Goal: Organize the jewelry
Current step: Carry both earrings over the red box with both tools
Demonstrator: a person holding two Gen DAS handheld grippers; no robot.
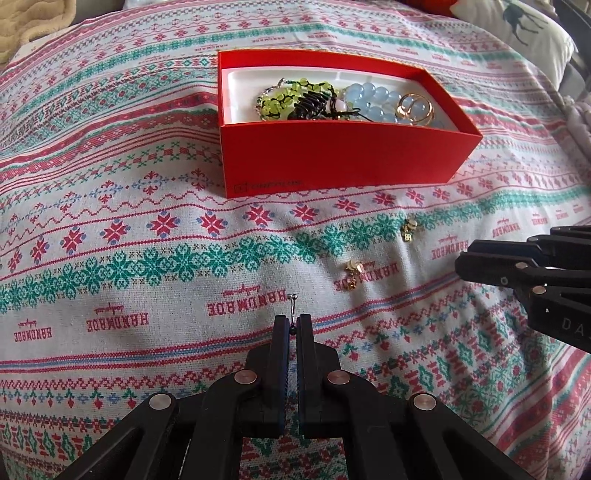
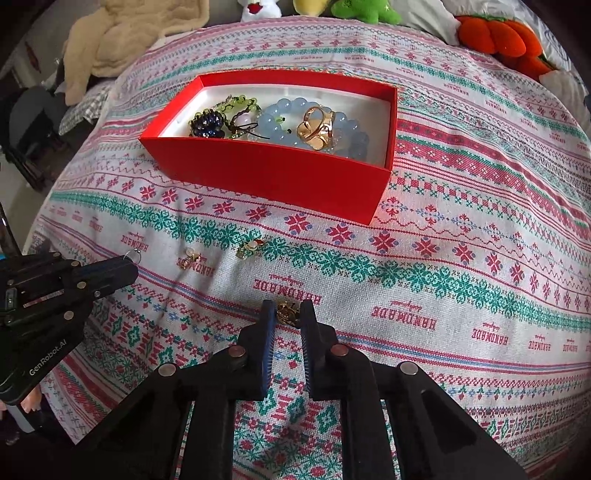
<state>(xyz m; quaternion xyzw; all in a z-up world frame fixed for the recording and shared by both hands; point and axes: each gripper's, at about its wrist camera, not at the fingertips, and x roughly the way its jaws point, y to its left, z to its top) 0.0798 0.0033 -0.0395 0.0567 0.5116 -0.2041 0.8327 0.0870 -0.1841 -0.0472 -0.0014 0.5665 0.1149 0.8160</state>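
Observation:
A red box (image 1: 332,155) (image 2: 273,173) sits on the patterned cloth and holds green beads (image 1: 284,98), a blue bead bracelet (image 1: 373,99) (image 2: 280,122) and a gold ring (image 1: 415,109) (image 2: 317,127). My left gripper (image 1: 293,323) is shut on a thin silver hoop earring (image 1: 293,302), also seen at its tip in the right wrist view (image 2: 132,254). My right gripper (image 2: 288,314) is shut on a small gold piece (image 2: 288,313) just above the cloth. Two gold earrings (image 1: 408,229) (image 1: 352,271) lie loose on the cloth (image 2: 249,248) (image 2: 190,259).
The cloth (image 1: 147,221) covers a rounded surface that falls away at its edges. A beige blanket (image 2: 122,40) lies at the back left. Plush toys (image 2: 498,40) sit along the back right. A pillow (image 1: 517,26) is at the far right.

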